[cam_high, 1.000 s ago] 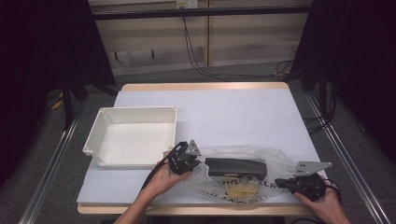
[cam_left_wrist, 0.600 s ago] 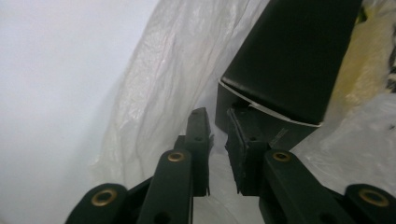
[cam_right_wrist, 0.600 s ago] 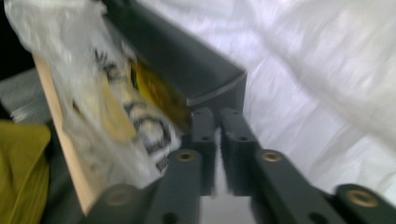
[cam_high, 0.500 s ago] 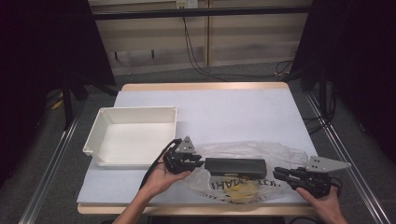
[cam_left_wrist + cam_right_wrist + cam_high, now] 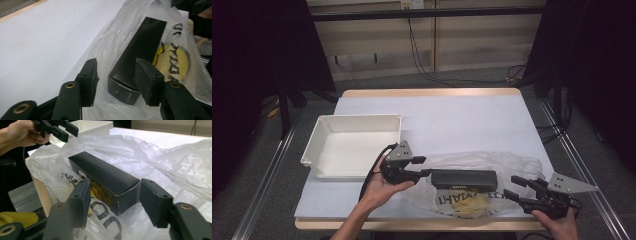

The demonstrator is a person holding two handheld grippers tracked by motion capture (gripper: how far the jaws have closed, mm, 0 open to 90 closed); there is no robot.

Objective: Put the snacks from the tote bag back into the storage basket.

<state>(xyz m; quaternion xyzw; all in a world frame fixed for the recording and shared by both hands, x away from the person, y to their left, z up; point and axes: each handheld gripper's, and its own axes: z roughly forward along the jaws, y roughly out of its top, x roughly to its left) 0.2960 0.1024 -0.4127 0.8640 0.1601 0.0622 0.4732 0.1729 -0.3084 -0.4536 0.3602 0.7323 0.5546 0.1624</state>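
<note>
White table (image 5: pixel 472 120), dark room; both claws just spreading beside black box (image 5: pixel 464 178).

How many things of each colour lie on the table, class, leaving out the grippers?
White: 1, the tray
Black: 1, the long box
Clear with black and yellow print: 1, the plastic bag
Total: 3

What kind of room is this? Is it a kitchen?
Probably not a kitchen: it looks like a lab or workshop set up for recordings. A white-covered table stands between black curtains, with dark loose cables trailing across the grey floor behind it.
</note>
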